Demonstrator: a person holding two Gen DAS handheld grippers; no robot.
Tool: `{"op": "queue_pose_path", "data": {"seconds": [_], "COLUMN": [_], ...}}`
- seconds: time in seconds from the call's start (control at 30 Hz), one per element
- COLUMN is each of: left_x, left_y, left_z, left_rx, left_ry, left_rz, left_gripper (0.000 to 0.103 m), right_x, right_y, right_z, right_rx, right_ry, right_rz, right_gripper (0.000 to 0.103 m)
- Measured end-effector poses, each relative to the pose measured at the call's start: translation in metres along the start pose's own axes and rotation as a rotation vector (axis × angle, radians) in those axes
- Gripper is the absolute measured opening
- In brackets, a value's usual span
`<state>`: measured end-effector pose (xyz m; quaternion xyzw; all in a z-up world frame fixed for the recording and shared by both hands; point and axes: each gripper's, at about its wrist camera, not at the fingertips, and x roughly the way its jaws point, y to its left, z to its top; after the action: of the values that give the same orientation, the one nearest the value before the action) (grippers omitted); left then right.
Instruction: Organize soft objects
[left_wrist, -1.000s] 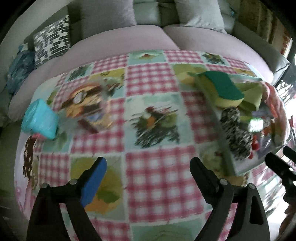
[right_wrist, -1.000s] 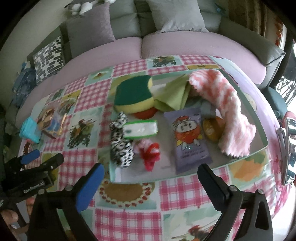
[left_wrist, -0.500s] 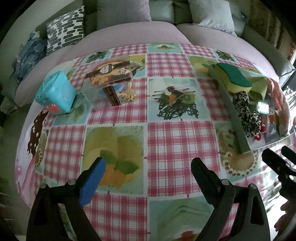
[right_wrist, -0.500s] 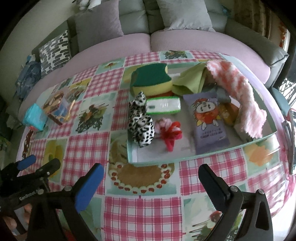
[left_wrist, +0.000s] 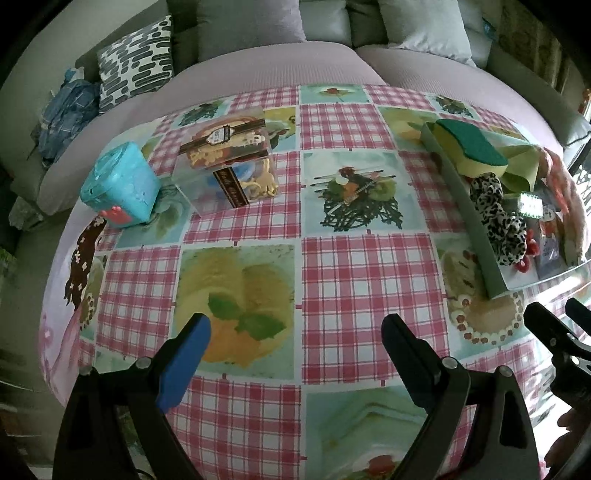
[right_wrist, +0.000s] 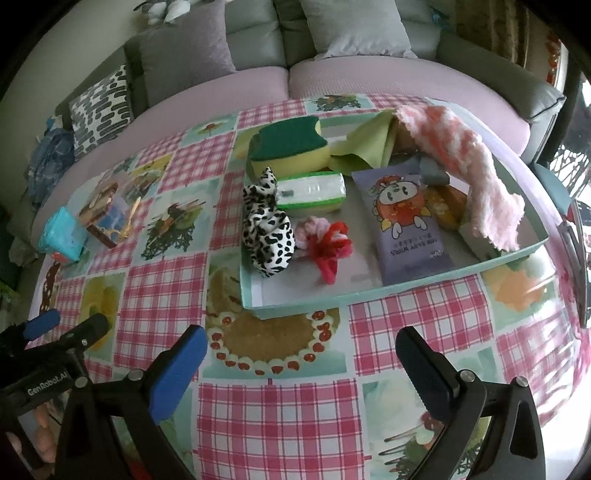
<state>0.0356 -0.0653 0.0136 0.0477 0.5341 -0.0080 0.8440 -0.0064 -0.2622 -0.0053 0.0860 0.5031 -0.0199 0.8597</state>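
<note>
Two grippers hover low over a checked tablecloth (right_wrist: 159, 295), both with fingers spread apart and holding nothing. I hold my left gripper (left_wrist: 295, 339) over the bare left half of the table, my right gripper (right_wrist: 299, 354) just in front of the tray (right_wrist: 369, 291), probably so each can reach its own side. Far left stand a teal tub (left_wrist: 118, 184) and a clear box (left_wrist: 229, 166). Inside the tray, left to right, lie a leopard scrunchie (right_wrist: 267, 229), a sponge (right_wrist: 290, 149), a red scrunchie (right_wrist: 328, 251), a purple wipes pack (right_wrist: 410, 221) and a fluffy pink cloth (right_wrist: 472, 166), all loosely jumbled.
</note>
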Motion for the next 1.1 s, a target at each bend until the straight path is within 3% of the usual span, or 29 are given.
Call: {"op": "queue_pose_path", "data": {"seconds": [0.3, 1.1], "left_x": [0.0060, 0.0032], "left_y": [0.0021, -0.0024], "left_z": [-0.0007, -0.0008], "left_rx": [-0.009, 0.020], "left_ry": [0.029, 0.015], "left_rz": [-0.010, 0.011], "left_gripper": [0.094, 0.094], "right_x": [-0.0013, 0.0015], "right_y": [0.0029, 0.0060], "right_z": [-0.0004, 0.0000], "right_rx": [-0.013, -0.029], "right_ry": [-0.003, 0.004], "right_rz": [-0.016, -0.034], "right_gripper": [0.103, 0.103]}}
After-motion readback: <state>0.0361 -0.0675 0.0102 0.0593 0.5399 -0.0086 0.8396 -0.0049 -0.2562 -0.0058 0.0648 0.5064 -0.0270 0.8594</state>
